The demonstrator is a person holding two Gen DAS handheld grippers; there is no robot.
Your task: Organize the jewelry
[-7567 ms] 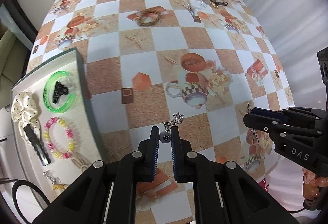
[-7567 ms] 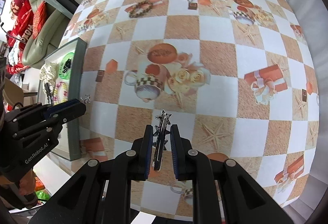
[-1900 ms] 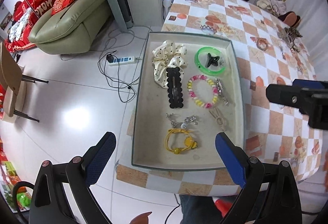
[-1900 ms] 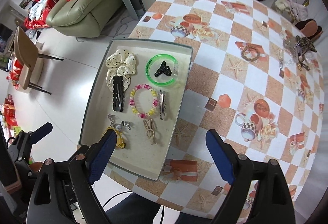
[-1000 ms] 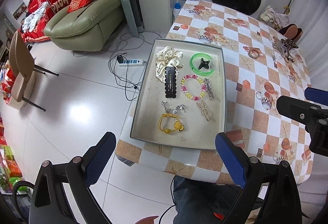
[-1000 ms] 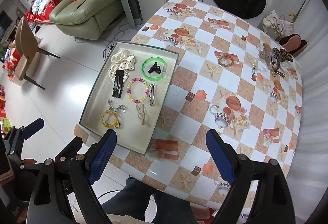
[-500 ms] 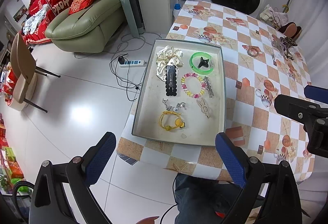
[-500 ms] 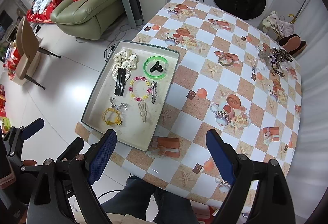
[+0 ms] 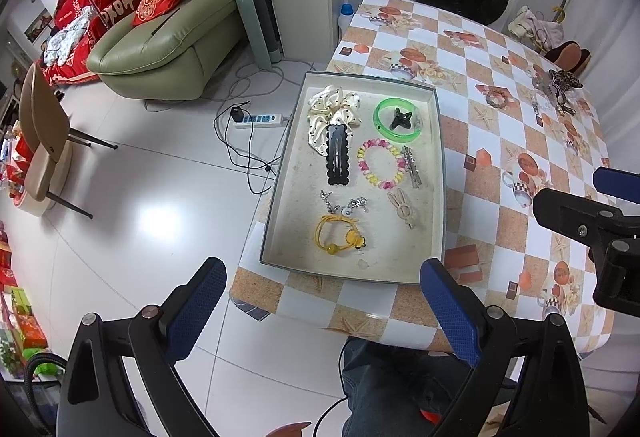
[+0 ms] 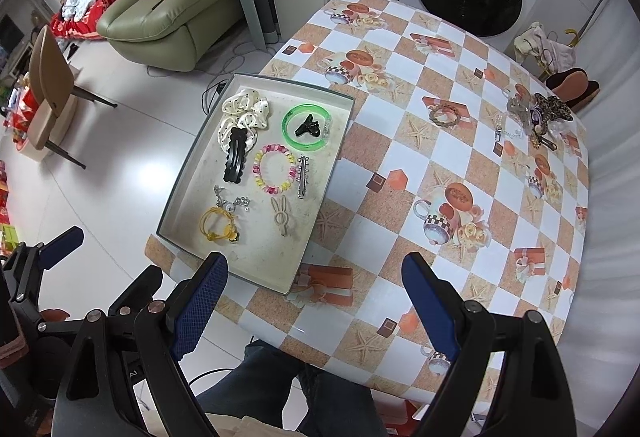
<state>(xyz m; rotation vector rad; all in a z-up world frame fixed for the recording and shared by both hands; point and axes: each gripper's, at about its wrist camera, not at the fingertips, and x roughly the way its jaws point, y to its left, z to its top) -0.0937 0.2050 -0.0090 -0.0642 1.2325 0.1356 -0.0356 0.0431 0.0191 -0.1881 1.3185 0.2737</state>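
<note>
Hovering high over tabletop (image 10: 420, 165); both tongs, left (image 9: 322, 301) and right (image 10: 314, 293), spread wide, empty. Tray (image 10: 176, 197) at frame centre-left holds scrunchie, bangle, bracelets, clips. Left, by my judgement: jewelry heap (image 10: 536, 117) and brown bracelet (image 10: 444, 115), upper right.

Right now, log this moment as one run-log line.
left gripper: open, empty | right gripper: open, empty | tray: holds sorted pieces | jewelry pile: far table corner, unsorted
</note>
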